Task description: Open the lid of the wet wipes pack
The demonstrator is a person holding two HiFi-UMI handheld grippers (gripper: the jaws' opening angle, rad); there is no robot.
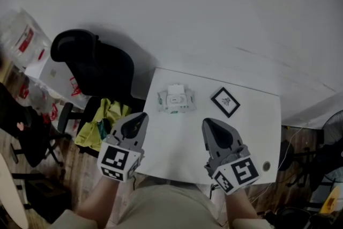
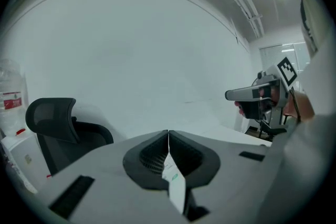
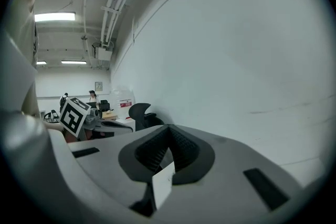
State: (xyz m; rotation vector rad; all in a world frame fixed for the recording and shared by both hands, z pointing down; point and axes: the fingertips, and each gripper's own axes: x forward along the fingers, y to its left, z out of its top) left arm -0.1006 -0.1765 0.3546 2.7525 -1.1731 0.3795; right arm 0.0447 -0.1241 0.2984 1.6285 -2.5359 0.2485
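Nearest the camera: both grippers are held over the near edge of the counter (image 1: 257, 120), pointing away from the person, marker cubes toward the body.

Left gripper (image 1: 143, 115): fingers clenched, tips meeting along a thin seam in its own view. Nothing is gripped. Only a pale sliver shows low in the gap behind the tips, and what it is cannot be told.

Right gripper (image 1: 206, 122): fingers likewise pressed together and empty.

Mid-counter: the wet wipes pack (image 1: 163, 101) lies flat, ahead of the left gripper and a little to its right, apart from both grippers. Its lid (image 1: 175, 97), a pale rectangle on the top face, is judged to be down. A black-framed marker card (image 1: 225, 101) lies just beside the pack on the right, not touching it.

Handling, as judged: the pack is taken to be a light, soft film pouch, likely to slide on the smooth counter and to buckle if squeezed hard. The lid is taken to be stiff plastic on a hinge, snapped shut. Hold is best taken at the lid's free lip with one pair of fingers, while the pouch body is pinned at its end or side by the other. Which edge carries the lip cannot be read at this size.

Beyond the counter: a black office chair (image 1: 91, 61) stands at the far-left corner, then bare white wall
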